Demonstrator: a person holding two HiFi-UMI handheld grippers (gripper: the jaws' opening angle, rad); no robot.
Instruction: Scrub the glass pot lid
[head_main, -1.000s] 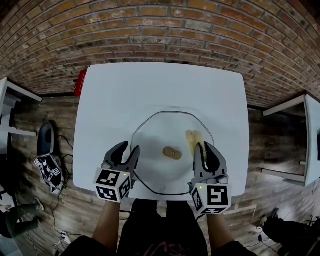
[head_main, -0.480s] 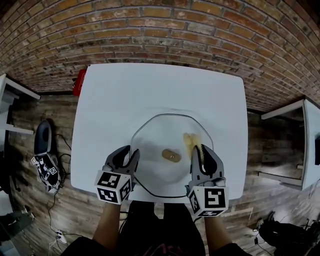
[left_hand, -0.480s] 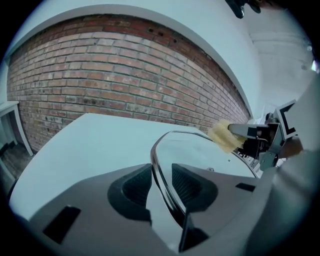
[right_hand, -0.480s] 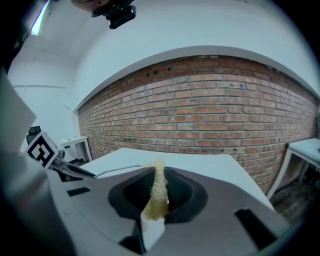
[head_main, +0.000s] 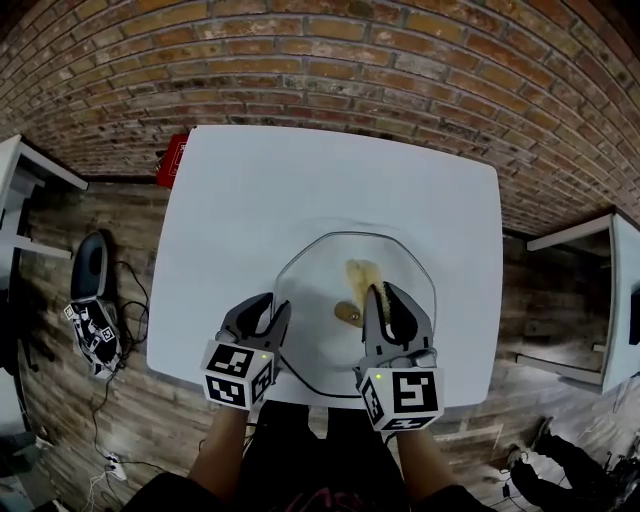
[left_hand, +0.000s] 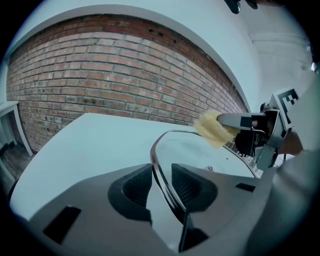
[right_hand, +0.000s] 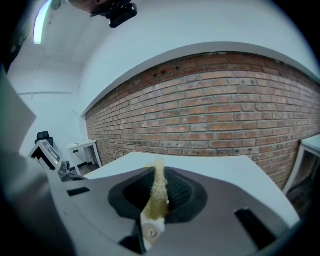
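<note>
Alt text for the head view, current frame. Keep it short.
From above, a glass pot lid lies on a white table; the right gripper holds a yellow sponge over it, just beyond its knob. The left gripper has just been closing its jaws with the lid's near-left rim between them, not yet clamped. A brick wall stands behind.

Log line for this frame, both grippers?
left gripper: jaws just closing around glass lid rim, not clamped | right gripper: shut on sponge, over lid

White table (head_main: 250, 200) seemingly bears glass lid (head_main: 310, 300).
</note>
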